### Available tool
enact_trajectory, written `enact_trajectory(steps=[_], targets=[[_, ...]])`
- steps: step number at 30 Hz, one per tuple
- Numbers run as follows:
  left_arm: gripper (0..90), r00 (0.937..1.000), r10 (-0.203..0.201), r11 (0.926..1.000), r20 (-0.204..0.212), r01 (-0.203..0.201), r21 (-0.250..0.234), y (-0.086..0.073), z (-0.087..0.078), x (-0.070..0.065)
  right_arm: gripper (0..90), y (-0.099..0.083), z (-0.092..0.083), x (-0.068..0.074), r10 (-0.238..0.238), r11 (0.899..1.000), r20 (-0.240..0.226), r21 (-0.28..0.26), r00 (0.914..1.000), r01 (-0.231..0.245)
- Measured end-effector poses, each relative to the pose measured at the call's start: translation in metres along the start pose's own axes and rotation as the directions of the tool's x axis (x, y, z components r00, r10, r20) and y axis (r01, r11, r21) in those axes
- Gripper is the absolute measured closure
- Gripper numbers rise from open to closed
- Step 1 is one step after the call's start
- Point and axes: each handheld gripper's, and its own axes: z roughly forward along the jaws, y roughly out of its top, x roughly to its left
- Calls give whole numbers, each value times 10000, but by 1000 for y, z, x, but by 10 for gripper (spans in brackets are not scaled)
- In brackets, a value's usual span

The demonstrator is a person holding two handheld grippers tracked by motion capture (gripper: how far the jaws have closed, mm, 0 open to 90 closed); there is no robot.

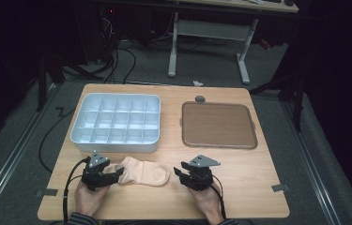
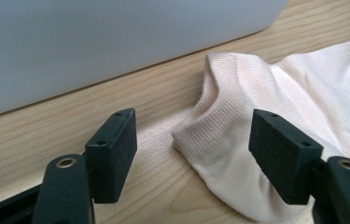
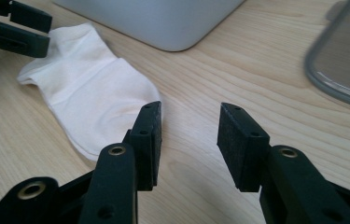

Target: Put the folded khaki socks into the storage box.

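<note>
— From above, where's the sock?
— On the table, between my left gripper and right gripper.
— Left gripper view?
— Jaws apart, cuff between them, unpinched.
— Right gripper view?
— Jaws parted over bare wood, toe beside them.

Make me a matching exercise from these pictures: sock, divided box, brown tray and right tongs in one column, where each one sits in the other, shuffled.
Things:
1. sock
2. divided box
3. brown tray
4. right tongs

Places:
A. far right part of the table
B. near edge, between the two pairs of tongs
C. far left part of the table
D. open, just right of the sock's toe

Pairs: 1-B, 2-C, 3-A, 4-D
</note>
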Motion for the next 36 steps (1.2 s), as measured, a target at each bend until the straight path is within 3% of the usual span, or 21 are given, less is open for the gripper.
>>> enact_trajectory(steps=[7, 10, 20, 27, 31, 36], targets=[[349, 9999, 136, 9998, -19, -136, 116, -3, 6, -2, 599, 3, 14, 15, -196, 9993, -339, 311, 9992, 207], [355, 9987, 433, 9991, -259, -433, 15, -6, 9, -6, 613, 4, 20, 19, -284, 9986, -411, 444, 9988, 302], [399, 9980, 558, 9984, -308, -561, -88, -7, 10, -8, 629, -5, 34, 18, -4, 9962, -176, 865, 9998, 19], [436, 9980, 564, 9983, -286, -568, -136, -7, 10, -9, 655, -7, 37, 19, -546, 9928, -63, 1068, 9985, 549], [476, 9978, 631, 9978, -187, -634, -174, -8, 9, -9, 713, -6, 37, 22, -934, 9885, -139, 1178, 9955, 944], [513, 9982, 595, 9980, -105, -597, -183, -8, 9, -8, 738, -5, 37, 21, -802, 9886, -321, 1251, 9963, 836]])
